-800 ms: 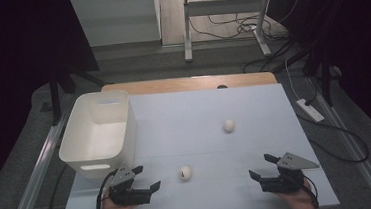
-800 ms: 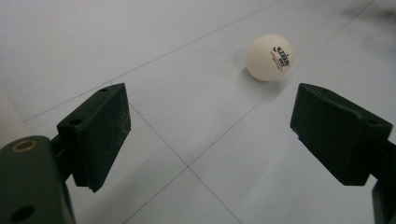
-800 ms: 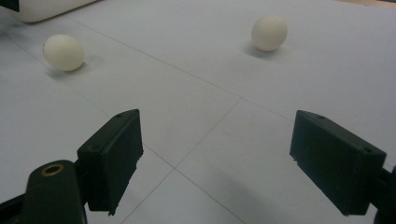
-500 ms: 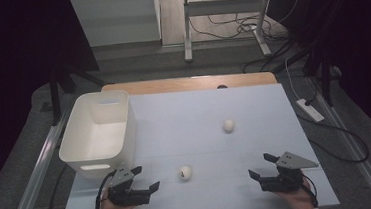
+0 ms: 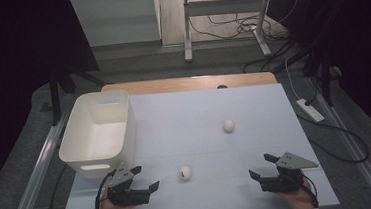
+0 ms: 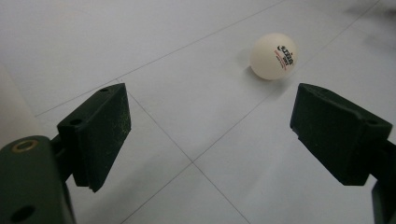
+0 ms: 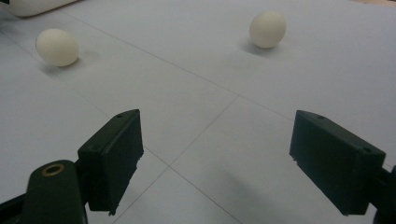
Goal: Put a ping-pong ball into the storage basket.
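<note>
**Both grippers held wide apart at the near edge; two balls loose on the table**

The left gripper [image 5: 146, 180] is held low at the near left of the table [image 5: 254, 114], just in front of the white bin [image 5: 98, 136]. Its jaws are spread wide, and nothing is gripped between them. In the left gripper view, bare table surface is seen between the two black pads [image 6: 100, 133], and the near ball [image 6: 273, 56], marked with a printed logo, lies ahead of the jaws and toward the right-hand pad, apart from both.

In the high view, the near ball [image 5: 185, 172] rests on the table just to the right of the left gripper and well apart from the right gripper [image 5: 260, 168]. The far ball [image 5: 229, 125] rests farther up the table, right of centre, apart from the near ball and from both grippers.

The right gripper is held at the near right of the table, jaws likewise wide and empty. In the right gripper view, the near ball [image 7: 57, 46] is seen at upper left and the far ball [image 7: 267, 29] at upper centre, both well ahead of the pads.

The white bin stands upright at the left edge of the table. No ball is seen inside it.
</note>
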### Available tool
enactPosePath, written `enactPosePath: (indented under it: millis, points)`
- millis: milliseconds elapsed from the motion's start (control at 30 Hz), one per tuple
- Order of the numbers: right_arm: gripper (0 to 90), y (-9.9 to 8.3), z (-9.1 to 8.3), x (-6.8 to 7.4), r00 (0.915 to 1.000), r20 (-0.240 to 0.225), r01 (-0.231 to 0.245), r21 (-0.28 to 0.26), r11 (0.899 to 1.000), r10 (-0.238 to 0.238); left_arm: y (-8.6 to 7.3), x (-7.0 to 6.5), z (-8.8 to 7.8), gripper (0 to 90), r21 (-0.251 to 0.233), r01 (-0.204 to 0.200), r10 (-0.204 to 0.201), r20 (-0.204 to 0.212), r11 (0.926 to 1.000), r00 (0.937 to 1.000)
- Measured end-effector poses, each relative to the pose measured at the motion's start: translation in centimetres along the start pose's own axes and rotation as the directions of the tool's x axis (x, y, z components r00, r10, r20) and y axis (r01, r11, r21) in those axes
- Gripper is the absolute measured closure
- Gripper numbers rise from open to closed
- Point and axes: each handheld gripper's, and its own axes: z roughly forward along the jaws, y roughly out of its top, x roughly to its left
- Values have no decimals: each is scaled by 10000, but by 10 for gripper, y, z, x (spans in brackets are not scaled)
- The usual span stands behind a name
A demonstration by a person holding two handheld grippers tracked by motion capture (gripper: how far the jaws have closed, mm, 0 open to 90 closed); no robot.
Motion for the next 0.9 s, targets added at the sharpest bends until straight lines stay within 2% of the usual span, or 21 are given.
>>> enactPosePath:
  millis: [433,633,800,900]
  points:
    - [173,-2,0,0,10000,51,-78,46,10000,78,2,-1,-3,129,-22,-32,32,-76,10000,10000]
    - [172,-2,-1,0,9999,110,-56,68,10000,55,5,-2,-3,129,-12,-22,22,54,10000,10000]
    - [172,-2,-2,-1,9997,128,-191,25,9998,190,10,-6,1,127,201,87,-92,257,9998,9996]
    - [172,-3,-2,-1,9998,171,-110,60,9999,109,12,-7,2,128,246,163,-170,287,9996,9994]
